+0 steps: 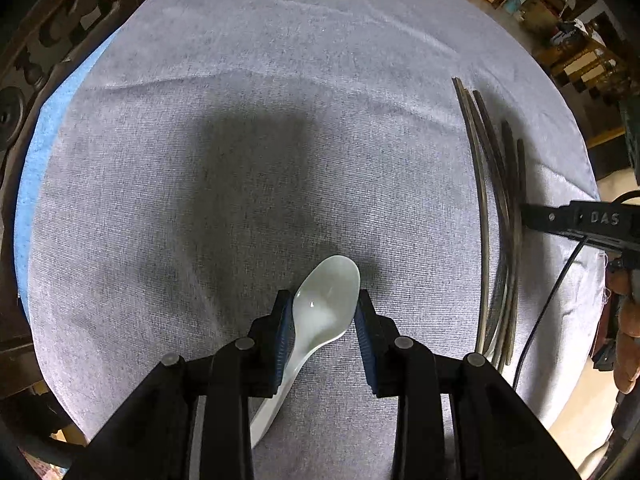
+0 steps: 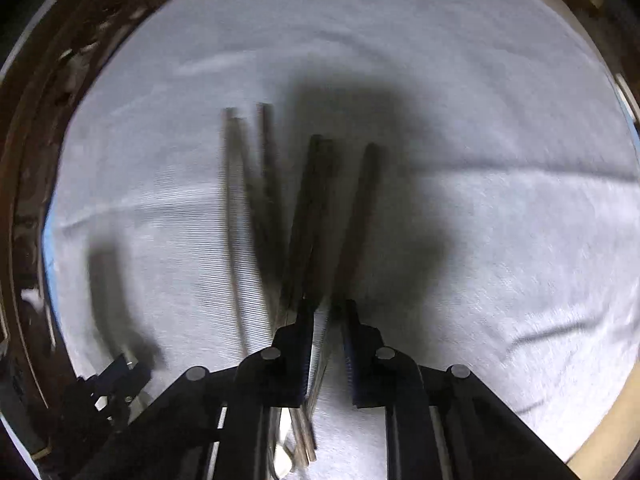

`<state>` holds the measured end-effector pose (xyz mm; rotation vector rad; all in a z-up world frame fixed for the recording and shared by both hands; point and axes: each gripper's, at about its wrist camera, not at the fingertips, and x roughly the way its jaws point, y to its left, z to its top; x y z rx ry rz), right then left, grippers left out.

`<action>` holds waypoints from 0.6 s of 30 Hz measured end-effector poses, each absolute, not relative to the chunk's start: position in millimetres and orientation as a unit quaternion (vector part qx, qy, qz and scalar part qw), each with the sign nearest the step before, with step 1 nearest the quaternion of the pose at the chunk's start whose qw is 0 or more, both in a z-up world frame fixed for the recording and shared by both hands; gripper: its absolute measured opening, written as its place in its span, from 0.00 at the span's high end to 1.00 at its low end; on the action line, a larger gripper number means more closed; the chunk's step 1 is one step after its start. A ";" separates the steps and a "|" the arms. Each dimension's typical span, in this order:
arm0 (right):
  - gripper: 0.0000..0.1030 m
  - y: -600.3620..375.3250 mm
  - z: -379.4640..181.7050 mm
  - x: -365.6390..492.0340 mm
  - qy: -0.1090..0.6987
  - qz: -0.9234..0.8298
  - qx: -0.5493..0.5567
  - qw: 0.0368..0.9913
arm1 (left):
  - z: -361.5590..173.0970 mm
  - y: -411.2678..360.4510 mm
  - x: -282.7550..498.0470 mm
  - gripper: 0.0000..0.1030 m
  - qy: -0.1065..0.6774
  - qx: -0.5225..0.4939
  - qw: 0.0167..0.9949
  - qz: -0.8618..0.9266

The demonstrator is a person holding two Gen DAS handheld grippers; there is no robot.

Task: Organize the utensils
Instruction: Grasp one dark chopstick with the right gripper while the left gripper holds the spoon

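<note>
Grey woven cloth (image 1: 280, 100) is covering the desk in both views, lightly creased.

Left wrist view: left gripper (image 1: 324, 320) is sitting low centre of the frame, its jaws straddling the bowl of a white ceramic spoon (image 1: 326, 300). Blue pads (image 1: 285, 336) are lying against the bowl's sides or just beside them; contact looks likely, but I cannot tell whether the grip is actually firm. Spoon handle is running down and left beneath the left finger. Whether the spoon is resting on the cloth or lifted just clear, I cannot tell.

At the right of the same frame, a loose bundle of dark chopsticks (image 1: 486, 184) is lying on the cloth, fanned at the top, with the right gripper (image 1: 524, 216) reaching in from the right edge and meeting them.

Right wrist view, blurred: right gripper (image 2: 326, 344) at bottom centre, jaws narrowly apart with several chopsticks (image 2: 304, 216) passing between and under them. They appear loosely enclosed, not clamped. Other sticks are splaying to the upper left.

Judgement: sorting step in hand, spoon on one side and chopsticks on the other. Next move is calling for a squared, closed grip on the sticks so none slip out, and for the spoon to be kept well apart from the bundle.
</note>
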<state>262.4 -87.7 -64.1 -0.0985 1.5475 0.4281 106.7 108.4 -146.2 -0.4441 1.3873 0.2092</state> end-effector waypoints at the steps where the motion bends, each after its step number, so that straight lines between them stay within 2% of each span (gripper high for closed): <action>1: 0.84 -89.2 -62.6 261.5 0.691 0.195 -0.039 0.695 | -145.6 109.5 107.5 0.68 0.632 -0.205 0.741 0.095; 8: 0.83 -140.3 -65.3 262.8 0.701 0.152 -0.018 0.696 | -145.2 110.9 112.9 0.68 0.634 -0.200 0.741 0.098; 15: 0.82 -95.6 -69.3 273.9 0.708 0.154 -0.050 0.687 | -133.5 102.4 116.6 0.68 0.637 -0.195 0.739 0.103; 18: 0.89 -79.4 -66.7 273.7 0.708 0.141 -0.100 0.685 | -127.7 98.8 124.3 0.68 0.646 -0.185 0.734 0.103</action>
